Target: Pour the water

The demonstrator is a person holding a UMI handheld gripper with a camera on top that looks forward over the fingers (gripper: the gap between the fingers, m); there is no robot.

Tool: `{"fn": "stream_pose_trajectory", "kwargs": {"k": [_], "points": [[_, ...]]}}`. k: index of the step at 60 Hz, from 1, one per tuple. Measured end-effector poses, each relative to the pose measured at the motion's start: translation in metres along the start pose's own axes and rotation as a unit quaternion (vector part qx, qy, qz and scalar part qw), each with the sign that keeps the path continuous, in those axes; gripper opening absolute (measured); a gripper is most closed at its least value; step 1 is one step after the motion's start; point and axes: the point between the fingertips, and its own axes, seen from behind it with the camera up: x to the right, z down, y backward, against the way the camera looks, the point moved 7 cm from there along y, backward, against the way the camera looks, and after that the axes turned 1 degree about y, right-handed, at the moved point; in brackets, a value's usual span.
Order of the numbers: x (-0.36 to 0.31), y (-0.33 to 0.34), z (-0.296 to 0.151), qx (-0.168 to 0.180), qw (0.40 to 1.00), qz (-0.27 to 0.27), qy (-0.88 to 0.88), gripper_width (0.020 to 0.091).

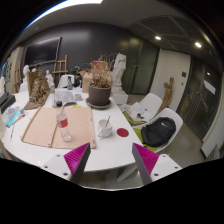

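Clearly we have yet to reach anything: our claw [111, 160] hangs with its fingers apart and empty, well back from the tabletop [120, 148]. The water bottle [64, 127] stands upright on a brown mat [45, 128], beyond the left finger, with a white cup [105, 128] just beside. We should approach level and grip the bottle mid-body.

A round white table [112, 150] fills the foreground, with white moulded chairs [148, 106] drawn up along its far side. Behind it stands a dark grey wall [95, 45] bearing a black rectangular screen [42, 51]. Small recessed ceiling lights [157, 38] glow overhead.
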Motion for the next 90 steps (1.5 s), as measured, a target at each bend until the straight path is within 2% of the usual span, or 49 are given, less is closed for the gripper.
{"fn": "stream_pose_trajectory", "kwargs": {"k": [7, 17, 23, 30, 41, 53, 58, 60, 65, 69, 76, 78, 79, 82, 90], "points": [[-0.016, -0.002, -0.004, 0.005, 1.000, -0.012, 0.000, 0.0856], [-0.076, -0.015, -0.002, -0.001, 0.999, -0.052, 0.009, 0.0855], [-0.114, -0.033, 0.000, 0.012, 0.996, -0.082, 0.015, 0.0856], [-0.159, -0.073, 0.000, 0.036, 0.994, -0.104, 0.008, 0.0855], [-0.220, -0.159, 0.000, 0.054, 0.990, -0.128, -0.027, 0.0857], [-0.261, -0.232, -0.004, 0.084, 0.988, -0.122, -0.027, 0.0806], [-0.270, -0.250, -0.004, 0.089, 0.989, -0.115, -0.039, 0.0750], [-0.271, -0.256, -0.003, 0.086, 0.989, -0.113, -0.043, 0.0704], [-0.267, -0.264, -0.006, 0.094, 0.989, -0.102, -0.054, 0.0497], [-0.269, -0.265, -0.004, 0.093, 0.988, -0.105, -0.059, 0.0460], [-0.265, -0.266, -0.003, 0.091, 0.988, -0.107, -0.066, 0.0320], [-0.265, -0.266, -0.002, 0.087, 0.988, -0.107, -0.067, 0.0302], [-0.265, -0.266, -0.001, 0.086, 0.988, -0.107, -0.066, 0.0268], [-0.263, -0.266, -0.002, 0.082, 0.989, -0.104, -0.062, 0.0244], [-0.259, -0.258, -0.013, 0.083, 0.989, -0.109, -0.063, 0.0244]]}}
